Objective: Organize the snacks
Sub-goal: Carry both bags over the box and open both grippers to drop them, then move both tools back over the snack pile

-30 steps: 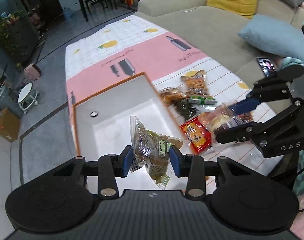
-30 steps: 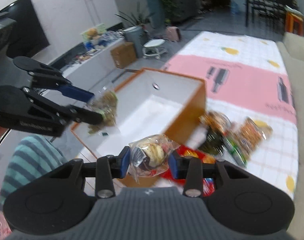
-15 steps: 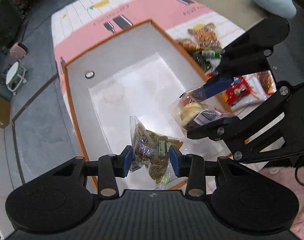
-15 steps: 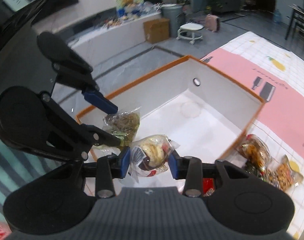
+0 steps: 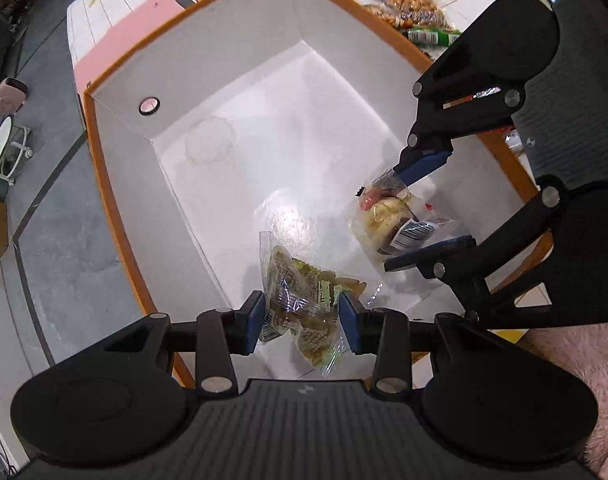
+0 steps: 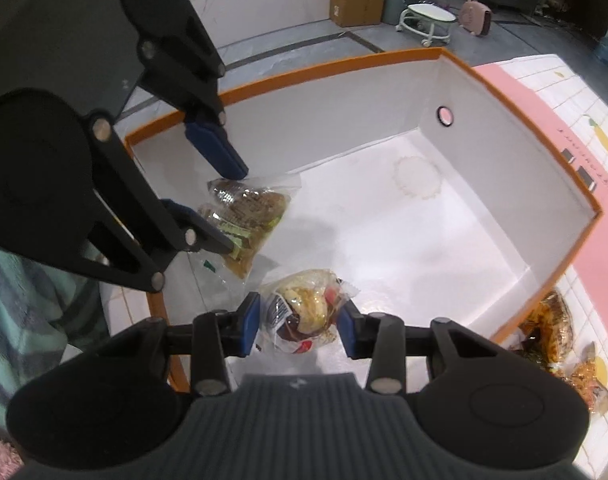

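A white box with an orange rim [image 5: 104,184] [image 6: 575,184] lies open below both grippers. My left gripper [image 5: 301,322] is shut on a clear bag of green-wrapped snacks [image 5: 304,304], which hangs low inside the box near its near wall. In the right wrist view the left gripper [image 6: 232,210] and its bag [image 6: 248,212] show at the left. My right gripper [image 6: 298,322] is shut on a clear pastry packet [image 6: 304,312], just above the box floor. From the left wrist it [image 5: 395,220] shows at the right with the packet [image 5: 387,216].
Several loose snack packets [image 5: 411,4] [image 6: 551,324] lie on the pink and white cloth [image 6: 599,240] outside the box's far side. A round stool [image 6: 425,20] and a cardboard box [image 6: 357,2] stand on the floor beyond. A bare forearm [image 5: 563,344] is at lower right.
Both grippers have come down over the box and into it, each still holding its packet. The right gripper moved from above the snack pile to inside the box.
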Tool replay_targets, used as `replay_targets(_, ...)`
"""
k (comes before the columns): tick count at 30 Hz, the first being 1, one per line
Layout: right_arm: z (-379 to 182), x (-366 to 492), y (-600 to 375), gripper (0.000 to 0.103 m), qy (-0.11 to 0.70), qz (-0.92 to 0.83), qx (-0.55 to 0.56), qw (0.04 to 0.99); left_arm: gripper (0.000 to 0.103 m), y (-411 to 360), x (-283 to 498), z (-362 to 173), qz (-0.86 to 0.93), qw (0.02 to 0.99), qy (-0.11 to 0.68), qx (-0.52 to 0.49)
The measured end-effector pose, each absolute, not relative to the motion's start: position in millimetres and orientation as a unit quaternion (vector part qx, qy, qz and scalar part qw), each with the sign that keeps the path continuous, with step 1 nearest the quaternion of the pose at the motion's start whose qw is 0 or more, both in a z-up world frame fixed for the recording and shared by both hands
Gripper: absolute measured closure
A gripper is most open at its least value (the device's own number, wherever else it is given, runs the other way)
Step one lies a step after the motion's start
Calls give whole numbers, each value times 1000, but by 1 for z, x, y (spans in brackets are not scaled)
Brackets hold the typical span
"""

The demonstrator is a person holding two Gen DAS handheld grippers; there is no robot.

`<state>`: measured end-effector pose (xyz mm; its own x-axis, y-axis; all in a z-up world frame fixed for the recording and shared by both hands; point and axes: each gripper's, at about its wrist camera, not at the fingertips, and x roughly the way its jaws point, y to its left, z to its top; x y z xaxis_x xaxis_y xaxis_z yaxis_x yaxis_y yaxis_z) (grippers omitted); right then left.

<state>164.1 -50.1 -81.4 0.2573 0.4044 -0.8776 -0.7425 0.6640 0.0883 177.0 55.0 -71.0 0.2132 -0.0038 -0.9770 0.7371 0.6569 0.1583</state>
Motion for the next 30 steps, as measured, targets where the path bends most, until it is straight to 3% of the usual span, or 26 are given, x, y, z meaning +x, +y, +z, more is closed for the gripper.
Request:
replay_targets(14,-84,172,-52,61,503,364,-156,768,51,57,183,-82,-249,706,585,312)
replay_targets(18,-82,175,-52,51,500,361,-148,773,44,57,182,-78,-248,711,584,304)
replay_targets(24,-67,169,-62,34,480,348,-132,795,43,57,171,-55,-244,740,559,283)
replay_targets(30,-45,153,-90,30,443,314,-88,835,41,54,150,-22,-228,786,519,247)
